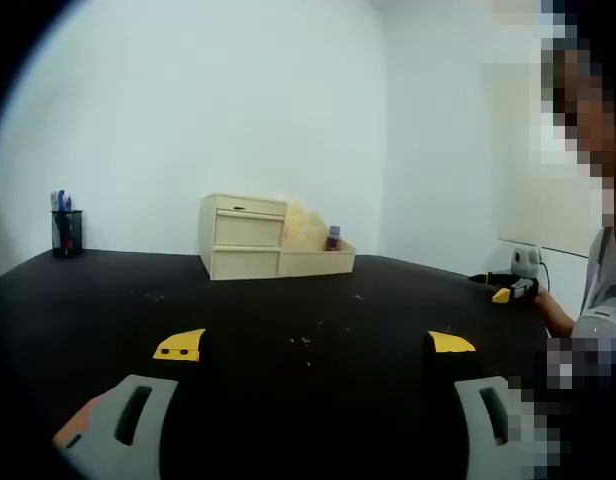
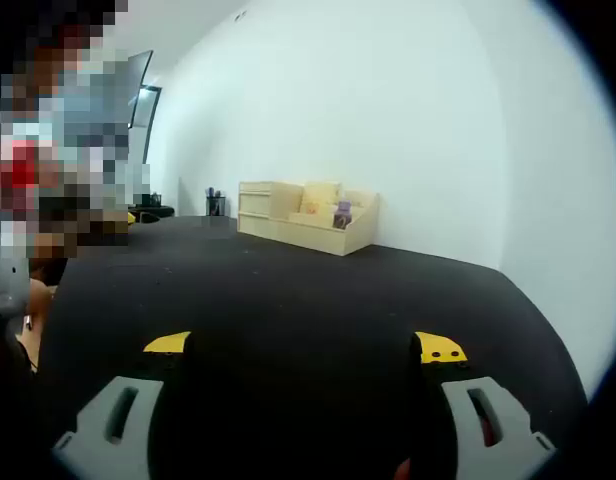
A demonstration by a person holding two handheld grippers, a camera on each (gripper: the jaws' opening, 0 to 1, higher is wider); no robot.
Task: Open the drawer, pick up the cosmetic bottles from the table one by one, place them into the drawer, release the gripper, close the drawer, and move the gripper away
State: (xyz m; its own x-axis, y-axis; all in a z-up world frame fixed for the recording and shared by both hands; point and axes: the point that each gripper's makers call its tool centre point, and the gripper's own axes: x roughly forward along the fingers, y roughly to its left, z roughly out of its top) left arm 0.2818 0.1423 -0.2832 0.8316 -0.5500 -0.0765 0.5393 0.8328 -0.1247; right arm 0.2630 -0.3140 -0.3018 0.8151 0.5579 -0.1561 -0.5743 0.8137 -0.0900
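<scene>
Left hand-held gripper [image 1: 315, 345] spread wide, drawer unit [image 1: 244, 237] far ahead

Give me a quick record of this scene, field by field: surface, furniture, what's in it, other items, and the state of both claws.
surface: black table
furniture: pale wooden organizer with stacked drawers, all shut, and an open tray beside them
in tray: small purple-capped bottle
other items: mesh pen cup with pens, far from the organizer
left claw: open, empty, low over the table
right claw: open, empty, low over the table
task progress: drawer not yet opened
</scene>
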